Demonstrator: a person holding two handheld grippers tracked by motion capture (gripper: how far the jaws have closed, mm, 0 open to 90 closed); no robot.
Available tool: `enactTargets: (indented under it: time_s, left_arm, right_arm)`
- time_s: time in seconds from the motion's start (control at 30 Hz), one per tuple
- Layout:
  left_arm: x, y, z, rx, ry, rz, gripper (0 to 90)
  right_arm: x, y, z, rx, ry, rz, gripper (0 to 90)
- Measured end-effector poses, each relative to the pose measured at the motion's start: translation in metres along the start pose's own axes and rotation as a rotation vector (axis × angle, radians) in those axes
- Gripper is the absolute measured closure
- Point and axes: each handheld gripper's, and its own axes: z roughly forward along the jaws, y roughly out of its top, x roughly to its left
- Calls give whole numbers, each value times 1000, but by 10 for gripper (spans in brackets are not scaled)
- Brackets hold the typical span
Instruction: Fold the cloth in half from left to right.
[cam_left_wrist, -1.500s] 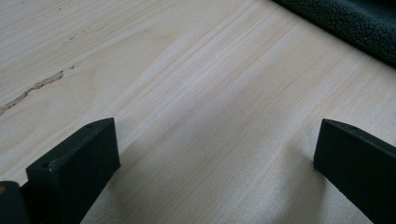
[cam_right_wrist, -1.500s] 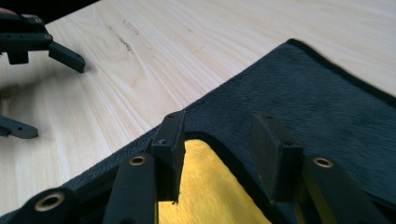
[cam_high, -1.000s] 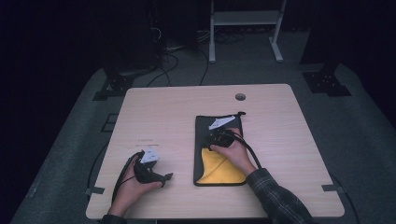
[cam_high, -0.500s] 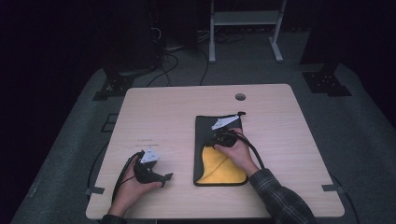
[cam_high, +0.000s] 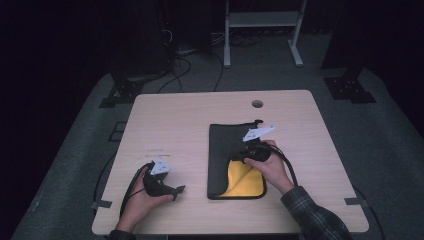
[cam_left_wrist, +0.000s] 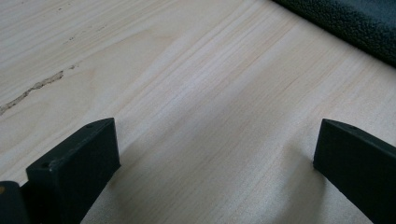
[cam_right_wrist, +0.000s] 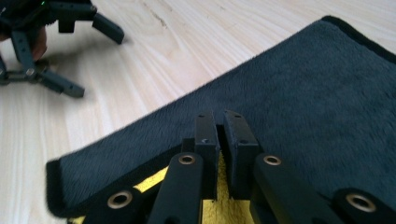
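right tool (cam_right_wrist: 221, 140) lifted cloth (cam_high: 225, 150) corner further | no writing legible

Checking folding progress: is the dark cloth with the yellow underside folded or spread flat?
Partly folded: the dark cloth lies flat, its near corner turned, showing yellow, pinched by the right gripper.

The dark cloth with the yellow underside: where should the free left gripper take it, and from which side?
Probably the near left corner of the cloth. It lies flat there with a bound edge facing the left gripper, whose jaws stand open over bare table. Come in low from the cloth's left. The right gripper is shut on the folded-up part.
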Motion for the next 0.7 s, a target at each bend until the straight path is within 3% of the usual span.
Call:
enactTargets:
  time_s: [0.5, 0.7]
  left_arm:
    - [0, 0, 0, 2, 0, 0, 0]
    - [0, 0, 0, 2, 0, 0, 0]
  right_arm:
    - [7, -35, -44, -8, 2, 36, 834]
    - [13, -53, -54, 17, -5, 32, 821]
